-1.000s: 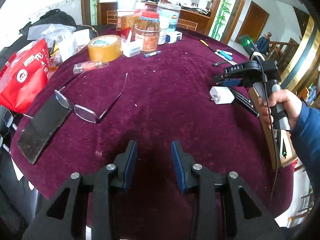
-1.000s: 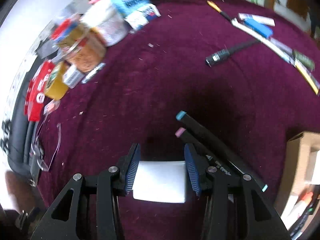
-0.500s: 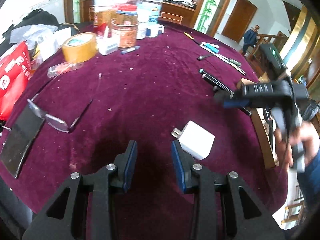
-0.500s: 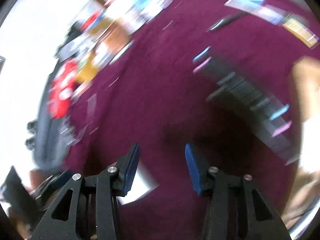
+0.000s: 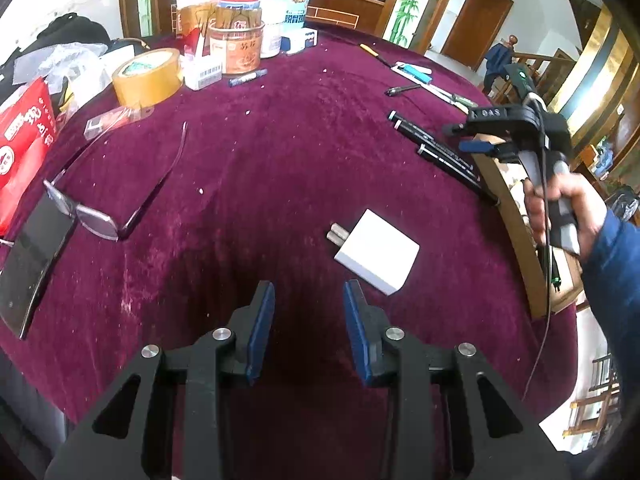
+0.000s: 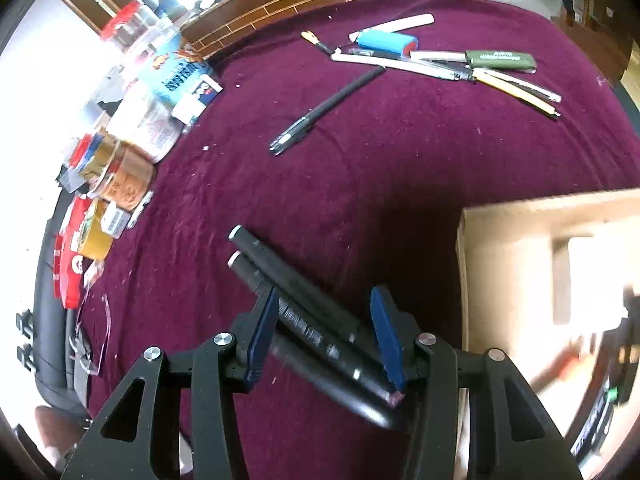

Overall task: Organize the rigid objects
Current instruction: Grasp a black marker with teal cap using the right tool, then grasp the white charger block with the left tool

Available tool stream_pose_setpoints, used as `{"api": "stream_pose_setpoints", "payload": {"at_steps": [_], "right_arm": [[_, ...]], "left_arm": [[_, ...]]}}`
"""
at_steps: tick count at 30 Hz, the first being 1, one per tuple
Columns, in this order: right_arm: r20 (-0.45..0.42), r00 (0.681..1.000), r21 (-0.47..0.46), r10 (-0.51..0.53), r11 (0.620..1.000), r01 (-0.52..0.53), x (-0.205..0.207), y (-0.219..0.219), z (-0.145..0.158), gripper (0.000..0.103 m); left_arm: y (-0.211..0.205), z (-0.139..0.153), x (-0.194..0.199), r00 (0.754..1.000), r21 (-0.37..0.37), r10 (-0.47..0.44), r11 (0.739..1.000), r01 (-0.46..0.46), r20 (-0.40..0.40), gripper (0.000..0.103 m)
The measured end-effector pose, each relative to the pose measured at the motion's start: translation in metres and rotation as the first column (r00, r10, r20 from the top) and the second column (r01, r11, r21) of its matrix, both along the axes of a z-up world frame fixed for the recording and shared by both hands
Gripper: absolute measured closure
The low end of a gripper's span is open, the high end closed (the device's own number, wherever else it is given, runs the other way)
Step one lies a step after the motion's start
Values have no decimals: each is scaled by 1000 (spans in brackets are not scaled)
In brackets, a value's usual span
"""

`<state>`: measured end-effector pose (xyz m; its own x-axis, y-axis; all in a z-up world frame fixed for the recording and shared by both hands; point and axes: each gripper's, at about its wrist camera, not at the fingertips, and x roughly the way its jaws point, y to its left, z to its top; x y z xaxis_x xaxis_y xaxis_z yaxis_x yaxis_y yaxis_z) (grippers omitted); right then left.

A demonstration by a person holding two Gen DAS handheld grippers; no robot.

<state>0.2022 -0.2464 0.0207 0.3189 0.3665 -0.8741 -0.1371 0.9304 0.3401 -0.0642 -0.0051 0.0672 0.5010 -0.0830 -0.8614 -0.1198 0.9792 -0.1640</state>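
A white charger [image 5: 378, 256] with its two prongs pointing left lies on the maroon cloth. It sits just ahead and to the right of my left gripper [image 5: 309, 300], which is open and holds nothing. My right gripper [image 6: 324, 308] is open and hovers over three black markers [image 6: 304, 300] that lie side by side on the cloth; its pads do not touch them. In the left wrist view a hand holds the right gripper [image 5: 474, 138] above the markers [image 5: 440, 152], beside the rim of a wooden box [image 5: 516, 224].
The wooden box [image 6: 516, 240] stands at the table's right edge. Pens and a blue lighter [image 6: 386, 42] lie at the back right, with a black pen [image 6: 332, 104] nearer. Glasses [image 5: 92, 216], a phone [image 5: 32, 248], a tape roll [image 5: 146, 76] and jars [image 5: 238, 50] sit left and back.
The charger was between the right gripper's fingers; it now lies free on the cloth near the left gripper. The right gripper swung right, over the black markers.
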Motion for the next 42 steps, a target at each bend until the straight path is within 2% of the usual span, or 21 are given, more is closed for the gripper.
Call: {"api": "stream_pose_setpoints", "payload": {"at_steps": [2,5,8,12,16,18,20,27,30,33,39,42], "right_arm": [[-12,1000,18,5,1000,-5,-4,2,1,56],[-34,999,26,13,1000,-12,-19,8,1,55],[-135,987,129,83,989,-65,-41,21,-9,56],[-168,969,217,184,965,-145,-63,41,-4,56],[-72,989,67,132,990,-128,-55,34,13,56],[-73,991,49,116,992,-112,-49,30,13,57],[-75,991,25,114,993,-112,-46,32,10,65],[-77,987,-47,139,989,-143,-46,50,-3,76],[-57,988,-116,140,982,-146,-45,58,-7,77],[-35,987,-208,159,965,-163,-48,64,-7,88],[-45,988,-188,146,970,-152,-77,39,-6,90],[-56,985,-166,163,971,-170,-107,29,-6,90]], "left_arm": [[1,1,-3,1000,5,3,1000,-3,-1,70],[6,3,-6,1000,8,21,1000,-21,7,70],[11,5,-7,999,0,46,999,-46,12,70],[9,6,-6,999,-3,46,999,-46,17,70],[1,4,-3,1000,-6,29,1000,-29,7,70],[-4,4,-3,1000,-3,14,1000,-14,6,70],[-8,4,-3,1000,3,2,1000,-2,7,70],[-6,5,-5,1000,3,11,1000,-11,10,70],[-4,4,-6,1000,1,16,1000,-16,3,70],[-3,4,-7,1000,-4,15,1000,-15,1,70],[-10,2,4,999,-70,-15,997,12,-36,68],[-15,-1,14,998,-153,-17,988,7,-68,52]]}}
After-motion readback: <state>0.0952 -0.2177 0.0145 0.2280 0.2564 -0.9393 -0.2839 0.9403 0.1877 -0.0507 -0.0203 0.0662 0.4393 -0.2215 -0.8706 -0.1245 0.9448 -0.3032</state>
